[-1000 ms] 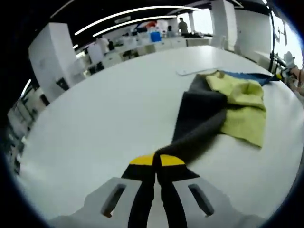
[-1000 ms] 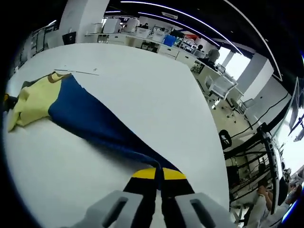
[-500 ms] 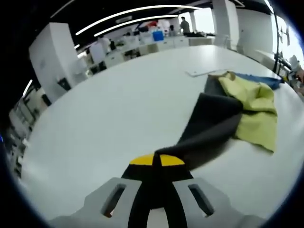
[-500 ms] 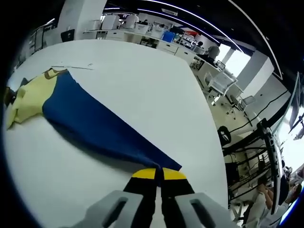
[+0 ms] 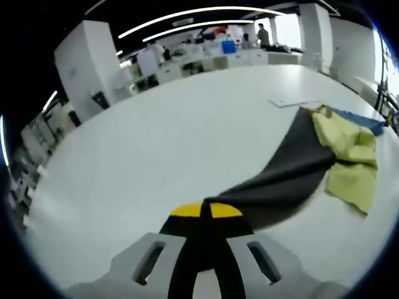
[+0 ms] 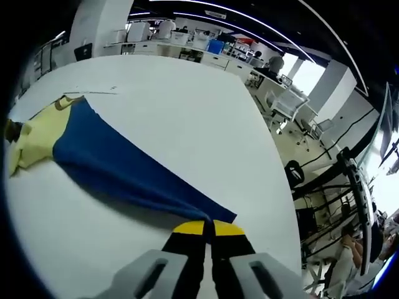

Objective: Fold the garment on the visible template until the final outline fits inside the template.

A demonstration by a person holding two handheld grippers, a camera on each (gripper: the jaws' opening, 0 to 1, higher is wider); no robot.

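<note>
Clamping opposite ends of the garment [image 5: 293,180], left gripper [image 5: 206,212] and right gripper [image 6: 208,228] have drawn it flatter — longer.

The garment [image 6: 112,168] runs off the right gripper view's left edge.

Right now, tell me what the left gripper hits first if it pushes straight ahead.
The left gripper is shut on the dark panel of the garment, so it would meet that cloth first, then probably the yellow part.
</note>
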